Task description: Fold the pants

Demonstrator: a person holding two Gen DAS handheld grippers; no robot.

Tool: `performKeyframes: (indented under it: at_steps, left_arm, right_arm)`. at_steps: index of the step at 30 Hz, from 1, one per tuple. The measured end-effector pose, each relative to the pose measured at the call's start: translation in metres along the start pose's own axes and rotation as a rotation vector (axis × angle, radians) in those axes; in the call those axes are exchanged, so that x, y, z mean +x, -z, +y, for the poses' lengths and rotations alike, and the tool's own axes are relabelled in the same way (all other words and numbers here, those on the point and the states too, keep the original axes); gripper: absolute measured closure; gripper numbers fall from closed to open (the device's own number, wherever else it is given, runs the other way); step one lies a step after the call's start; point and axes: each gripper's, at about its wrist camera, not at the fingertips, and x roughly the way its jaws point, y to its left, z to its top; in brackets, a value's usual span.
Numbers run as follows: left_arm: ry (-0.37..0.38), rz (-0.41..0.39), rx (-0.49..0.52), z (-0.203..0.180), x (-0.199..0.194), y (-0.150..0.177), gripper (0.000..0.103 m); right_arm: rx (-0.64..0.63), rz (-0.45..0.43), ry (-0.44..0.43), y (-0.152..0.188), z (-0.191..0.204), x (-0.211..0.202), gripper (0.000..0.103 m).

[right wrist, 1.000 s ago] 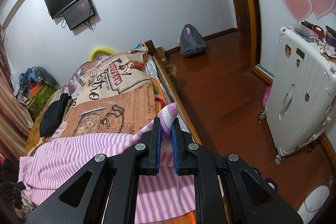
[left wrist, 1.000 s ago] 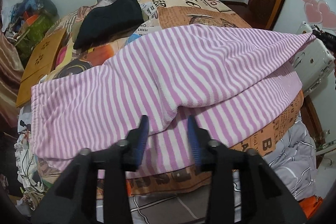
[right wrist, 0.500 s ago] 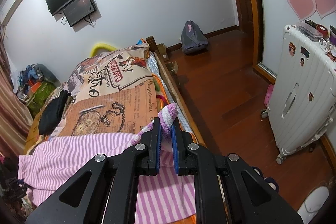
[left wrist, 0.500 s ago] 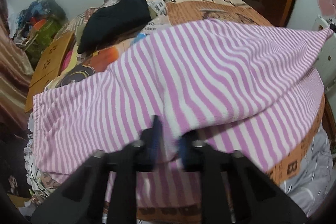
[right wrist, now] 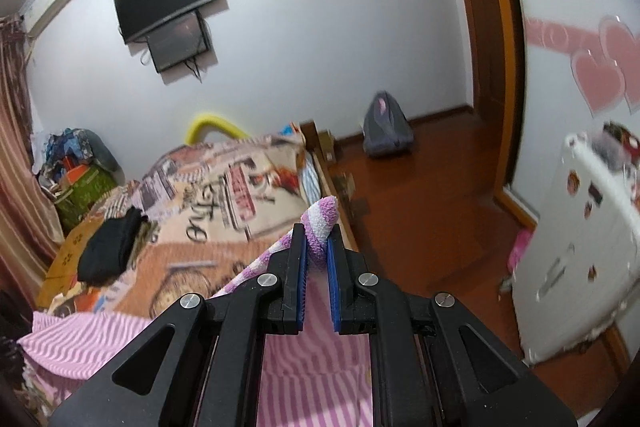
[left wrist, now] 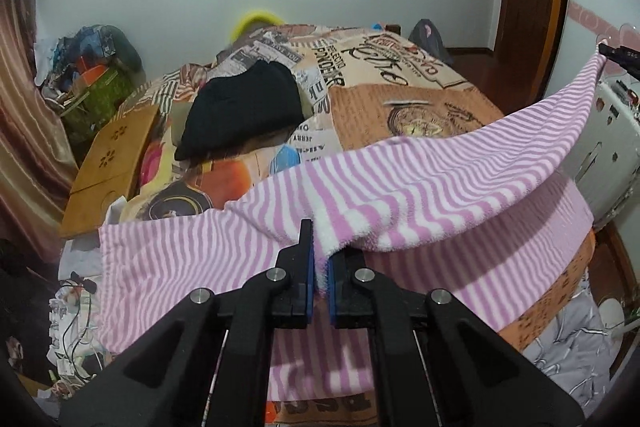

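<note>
Pink-and-white striped pants (left wrist: 420,195) lie across the near end of a bed with a printed cover (left wrist: 400,99). My left gripper (left wrist: 321,247) is shut on a pinched fold of the upper leg near the crotch, raised off the layer below. In the right wrist view my right gripper (right wrist: 317,247) is shut on the cuff end of the pants (right wrist: 320,223), held up over the bed's right edge. That gripper's tip (left wrist: 622,55) shows at far right in the left wrist view, with the upper leg stretched taut between the two grippers. The lower leg stays flat on the bed.
A folded black garment (left wrist: 244,107) lies mid-bed. A wooden tray (left wrist: 108,163) and a cluttered pile (left wrist: 88,67) sit at the left. A white suitcase (right wrist: 580,247) stands on the wood floor at the right, a grey backpack (right wrist: 386,127) by the far wall.
My left gripper went from open to shut on the fold and lifted it. Both grippers rose, and the upper leg now hangs stretched above the bed.
</note>
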Motion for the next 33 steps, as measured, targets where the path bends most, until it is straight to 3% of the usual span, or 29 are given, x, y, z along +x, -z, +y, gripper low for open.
performKeyframes:
  at_steps: [5, 12, 17, 33]
  left_arm:
    - [0.042, 0.057, 0.032, -0.01, 0.003, 0.018, 0.099]
    - [0.077, 0.172, 0.087, -0.027, 0.019, 0.061, 0.099]
    - [0.083, 0.187, 0.066, -0.026, 0.019, 0.071, 0.099]
    - [0.074, 0.229, 0.001, -0.013, 0.021, 0.089, 0.099]
  right_arm:
    - [-0.019, 0.043, 0.02, 0.029, -0.007, 0.005, 0.095]
    - [0.135, 0.201, 0.056, 0.105, -0.062, 0.012, 0.095]
    - [0.19, 0.262, 0.07, 0.144, -0.079, 0.005, 0.095]
    - [0.257, 0.354, 0.087, 0.208, -0.084, 0.002, 0.095]
